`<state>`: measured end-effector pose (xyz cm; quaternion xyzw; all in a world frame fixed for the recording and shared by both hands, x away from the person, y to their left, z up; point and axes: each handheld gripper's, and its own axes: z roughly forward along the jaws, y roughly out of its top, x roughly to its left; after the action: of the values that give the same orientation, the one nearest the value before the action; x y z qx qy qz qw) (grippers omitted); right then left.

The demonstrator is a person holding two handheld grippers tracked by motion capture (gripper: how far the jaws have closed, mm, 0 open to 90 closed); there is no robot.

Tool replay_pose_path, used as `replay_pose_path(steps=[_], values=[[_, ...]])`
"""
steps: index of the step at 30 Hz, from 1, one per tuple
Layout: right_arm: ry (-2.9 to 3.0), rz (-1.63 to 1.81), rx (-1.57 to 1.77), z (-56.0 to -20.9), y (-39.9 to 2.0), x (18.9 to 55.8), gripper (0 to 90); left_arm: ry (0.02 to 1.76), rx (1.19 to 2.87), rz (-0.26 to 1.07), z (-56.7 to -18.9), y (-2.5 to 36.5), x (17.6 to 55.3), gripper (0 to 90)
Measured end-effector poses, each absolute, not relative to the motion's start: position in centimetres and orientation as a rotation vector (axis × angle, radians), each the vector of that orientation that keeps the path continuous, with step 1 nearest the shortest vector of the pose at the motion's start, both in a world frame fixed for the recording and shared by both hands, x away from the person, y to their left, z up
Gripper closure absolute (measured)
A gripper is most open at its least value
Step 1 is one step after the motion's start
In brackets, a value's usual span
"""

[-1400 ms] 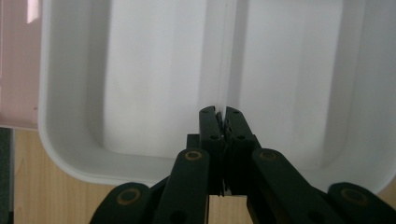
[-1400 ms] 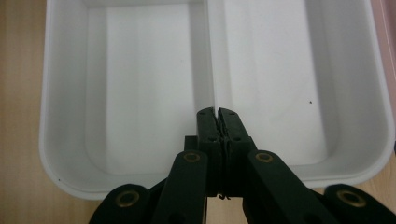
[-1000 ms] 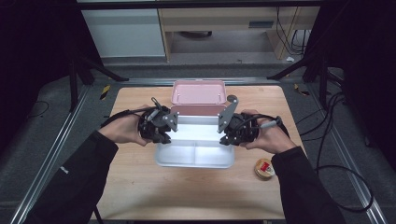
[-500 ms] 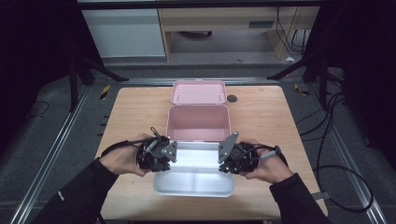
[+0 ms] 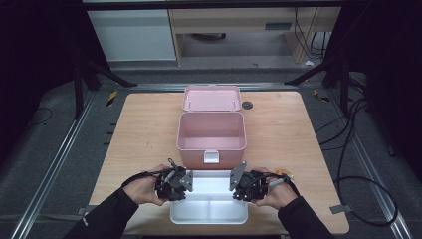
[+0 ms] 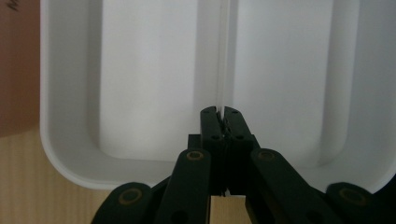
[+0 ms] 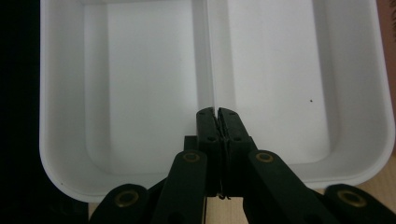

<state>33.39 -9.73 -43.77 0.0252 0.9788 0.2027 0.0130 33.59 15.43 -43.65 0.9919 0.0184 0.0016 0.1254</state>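
While both pairs of jaws are pressed together, the left gripper (image 5: 185, 181) and right gripper (image 5: 238, 180) pinch opposite end walls of the white two-compartment plastic tray (image 5: 209, 215) at the table's near edge. Its compartments are bare. Just beyond, the high view shows an open pink plastic box (image 5: 211, 130), hollow, lid (image 5: 212, 98) back.

- black sleeves on both forearms
- black left gripper (image 5: 185, 182) and right gripper (image 5: 235, 180), each with a grey plate
- brass-ringed pivots on black linkages
- thin black trailing cables
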Motion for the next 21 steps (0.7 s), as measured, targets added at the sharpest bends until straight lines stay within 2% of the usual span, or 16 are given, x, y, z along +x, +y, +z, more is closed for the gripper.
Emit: replay_pose_path(steps=[6, 16, 17, 18, 19, 20, 21], values=[[3.071, 0.610, 0.097, -46.3, -9.4, 33.9, 89.0, 0.063, 2.897, -0.027, -45.8, 15.5, 34.5, 87.8], [3.072, 0.611, 0.128, -47.4, -9.5, 33.6, 88.1, 0.058, 2.902, -0.010, -46.7, 15.4, 34.2, 87.3], [3.062, 0.619, 0.137, -47.4, -9.5, 33.6, 82.9, 0.058, 2.897, -0.003, -46.7, 15.4, 34.2, 83.6], [3.062, 0.619, 0.137, -47.4, -9.5, 33.6, 82.9, 0.063, 2.888, 0.007, -46.5, 15.4, 34.2, 79.1], [3.047, 0.641, 0.147, -47.4, -9.5, 33.6, 79.2, 0.078, 2.871, 0.015, -46.4, 15.5, 34.1, 79.1], [3.021, 0.703, 0.186, -47.0, -9.8, 33.6, 73.9, 0.104, 2.849, 0.036, -45.9, 15.8, 34.1, 72.1], [3.021, 0.703, 0.186, -47.0, -9.8, 33.6, 73.9, 0.104, 2.849, 0.036, -45.9, 15.8, 34.1, 68.3]])
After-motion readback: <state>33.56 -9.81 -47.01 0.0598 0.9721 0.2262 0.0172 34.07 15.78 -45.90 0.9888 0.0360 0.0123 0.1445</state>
